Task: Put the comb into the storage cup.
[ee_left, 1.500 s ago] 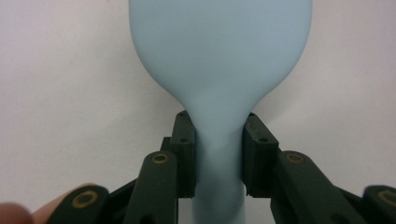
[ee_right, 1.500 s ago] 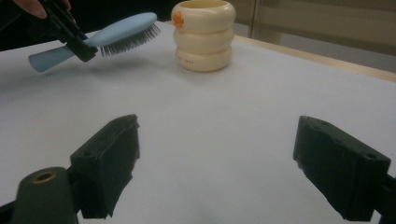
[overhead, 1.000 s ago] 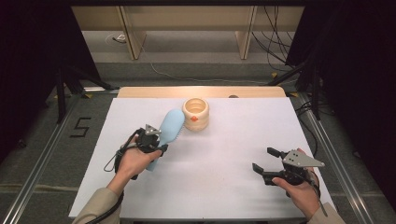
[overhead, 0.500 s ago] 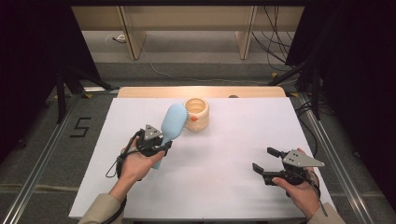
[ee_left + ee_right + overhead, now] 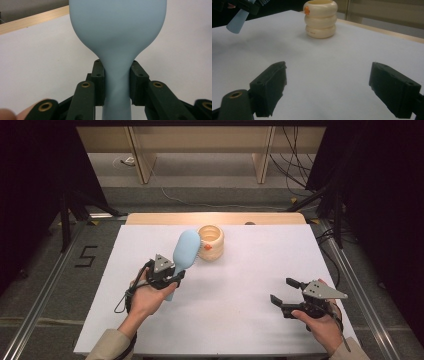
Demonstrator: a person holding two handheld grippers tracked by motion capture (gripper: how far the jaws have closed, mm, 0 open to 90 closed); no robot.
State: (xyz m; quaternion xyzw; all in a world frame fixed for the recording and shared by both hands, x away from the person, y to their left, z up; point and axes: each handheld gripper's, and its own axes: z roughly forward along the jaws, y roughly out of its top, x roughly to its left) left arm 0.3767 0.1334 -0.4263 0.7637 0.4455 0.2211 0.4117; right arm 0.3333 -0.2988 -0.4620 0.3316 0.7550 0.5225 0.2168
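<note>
High view: the left gripper [image 5: 170, 279] is clamping the handle of a pale blue hairbrush [image 5: 184, 251], whose oval head is tilting up toward the cream holder [image 5: 210, 242] and nearly touching its near rim. The brush looks smooth and rounded, narrowing to a slim neck where the jaws are pinching it; a few bristles are showing at its edge facing the holder. The right gripper [image 5: 285, 295] is waiting well to the right of the holder, jaws wide and holding nothing. From here the brush head could be knocking the light, unsteadied holder over, or the smooth handle could be twisting in the grip.
</note>
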